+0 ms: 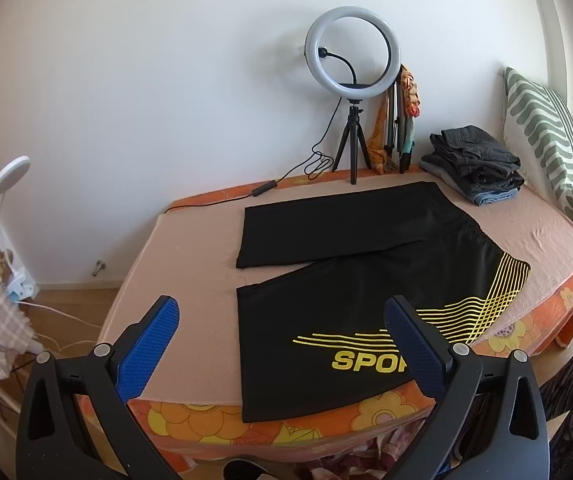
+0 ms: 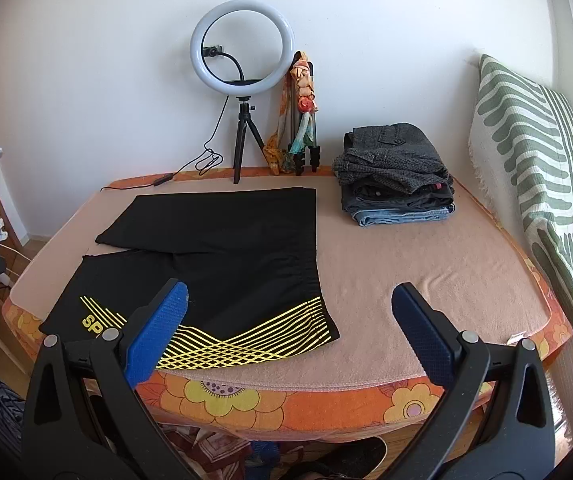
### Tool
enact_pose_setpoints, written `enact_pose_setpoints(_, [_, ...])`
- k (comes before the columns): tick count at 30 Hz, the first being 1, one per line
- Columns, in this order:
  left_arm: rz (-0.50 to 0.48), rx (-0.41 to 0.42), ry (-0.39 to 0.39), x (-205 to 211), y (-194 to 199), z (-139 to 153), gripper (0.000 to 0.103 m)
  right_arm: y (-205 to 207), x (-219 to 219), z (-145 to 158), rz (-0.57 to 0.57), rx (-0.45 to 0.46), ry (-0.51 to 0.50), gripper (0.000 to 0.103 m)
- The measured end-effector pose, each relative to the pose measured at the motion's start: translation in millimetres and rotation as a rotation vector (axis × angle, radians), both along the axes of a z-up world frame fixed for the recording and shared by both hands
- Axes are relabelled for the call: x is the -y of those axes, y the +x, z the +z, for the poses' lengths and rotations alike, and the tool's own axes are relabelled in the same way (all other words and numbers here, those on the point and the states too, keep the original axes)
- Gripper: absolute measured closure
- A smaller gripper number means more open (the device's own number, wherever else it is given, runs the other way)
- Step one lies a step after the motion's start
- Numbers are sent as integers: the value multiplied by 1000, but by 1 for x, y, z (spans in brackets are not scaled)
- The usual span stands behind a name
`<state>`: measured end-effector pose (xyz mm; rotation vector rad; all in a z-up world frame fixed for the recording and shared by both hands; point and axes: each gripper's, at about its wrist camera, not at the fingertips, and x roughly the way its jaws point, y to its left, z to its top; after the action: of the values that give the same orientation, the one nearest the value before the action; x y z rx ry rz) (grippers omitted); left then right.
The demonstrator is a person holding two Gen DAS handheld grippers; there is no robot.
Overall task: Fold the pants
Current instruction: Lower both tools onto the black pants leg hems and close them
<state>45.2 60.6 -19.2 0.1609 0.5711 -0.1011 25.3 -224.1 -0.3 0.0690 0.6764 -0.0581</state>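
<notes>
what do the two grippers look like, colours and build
Both look alike. The left gripper has two long fingers with textured blue pads on their inner faces, set in black plastic arms with triangular cut-outs and round silver pivot pins. The right gripper has the same blue pads, black frame and silver pins. No cables, markings or sleeves show on either.

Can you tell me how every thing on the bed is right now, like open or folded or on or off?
black shorts: spread flat, unfolded, legs apart.
pile of clothes: folded and stacked by the wall.
ring light: standing upright on its tripod; cannot tell if it is on.
striped pillow: leaning upright at the bed's right end.
left gripper: fingers open, holding nothing.
right gripper: fingers open, holding nothing.
</notes>
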Motion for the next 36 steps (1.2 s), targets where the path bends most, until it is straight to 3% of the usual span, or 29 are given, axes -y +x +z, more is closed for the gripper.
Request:
enact_pose_setpoints(6, [-12, -53, 61, -15, 20, -13, 19, 21, 4, -9, 33, -9, -46, 0])
enact_pose_setpoints(9, [-18, -81, 51, -24, 37, -17, 29, 32, 5, -10, 69, 18, -58, 0])
enact_pose_setpoints(16, [-31, -109, 17, -36, 84, -20, 33, 71, 12, -10, 93, 45, -68, 0])
enact_pose_setpoints(20, [-53, -142, 0, -40, 113, -23, 40, 100, 17, -15, 98, 22, -69, 0])
enact_pose_setpoints(26, [-78, -186, -43, -50, 161, -20, 42, 151, 32, -16, 111, -25, -11, 0])
enact_pose_setpoints(32, [-74, -227, -76, -67, 220, -12, 43, 207, 38, -16, 202, -70, 31, 4])
enact_pose_setpoints(36, [-82, -271, -111, -70, 260, -15, 50, 247, 31, -25, 304, -103, 30, 5])
